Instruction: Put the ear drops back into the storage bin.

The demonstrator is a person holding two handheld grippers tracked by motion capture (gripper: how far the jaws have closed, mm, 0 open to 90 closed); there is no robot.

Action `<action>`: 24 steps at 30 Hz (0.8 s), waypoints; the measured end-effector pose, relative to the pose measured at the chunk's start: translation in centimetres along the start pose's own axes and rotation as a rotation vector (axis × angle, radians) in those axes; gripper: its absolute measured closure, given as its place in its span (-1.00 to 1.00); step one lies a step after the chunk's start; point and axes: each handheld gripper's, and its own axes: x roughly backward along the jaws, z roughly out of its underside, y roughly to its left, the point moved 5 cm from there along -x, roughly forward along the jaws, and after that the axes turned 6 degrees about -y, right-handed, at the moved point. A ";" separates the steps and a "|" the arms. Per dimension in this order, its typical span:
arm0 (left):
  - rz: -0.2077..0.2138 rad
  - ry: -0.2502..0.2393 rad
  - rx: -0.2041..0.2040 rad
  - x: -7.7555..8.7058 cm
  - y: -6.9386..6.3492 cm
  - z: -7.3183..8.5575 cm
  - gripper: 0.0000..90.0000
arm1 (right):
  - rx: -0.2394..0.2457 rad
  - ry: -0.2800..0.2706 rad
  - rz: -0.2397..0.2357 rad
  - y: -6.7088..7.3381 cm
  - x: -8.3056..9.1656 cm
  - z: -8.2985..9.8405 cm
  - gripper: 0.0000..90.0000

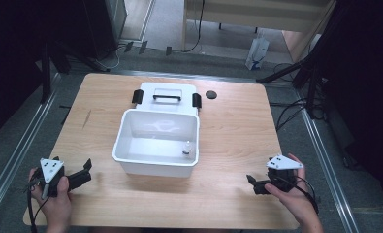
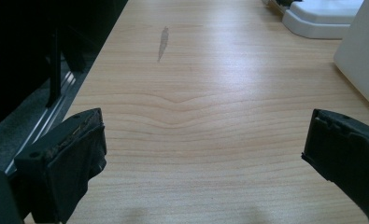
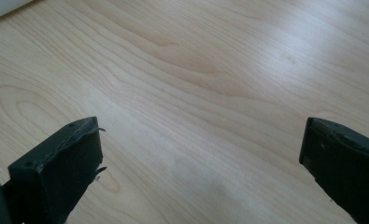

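A white open box (image 1: 131, 145) stands in the middle of the wooden table (image 1: 232, 131); a small white bottle with a dark cap (image 1: 186, 148) stands inside at its near right corner. The box's lid (image 1: 167, 99), with a black handle and black clips, lies flat just behind it. My left gripper (image 1: 85, 172) rests at the near left of the table, open, nothing between its jaws. My right gripper (image 1: 257, 184) rests at the near right, open and empty too. In the left gripper view the box wall (image 2: 362, 65) and the lid (image 2: 322, 16) show at the right.
A small black round disc (image 1: 211, 94) lies on the table to the right of the lid. A grey streak (image 2: 163, 42) marks the wood at the left. Metal rails (image 1: 14, 150) run along both sides of the table. A white bag (image 1: 257, 53) stands on the floor behind.
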 end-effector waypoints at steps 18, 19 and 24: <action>-0.002 0.007 -0.002 0.0 0.0 0.0 -1.00 | -0.156 -0.212 0.067 -0.5 1.1 4.4 -1.00; -0.002 0.007 -0.002 0.0 0.0 0.0 -1.00 | -0.180 -0.231 0.075 -0.6 1.1 4.4 -1.00; -0.004 0.006 -0.009 0.0 -0.1 0.0 -1.00 | -0.217 -0.281 0.101 -0.9 1.0 4.5 -1.00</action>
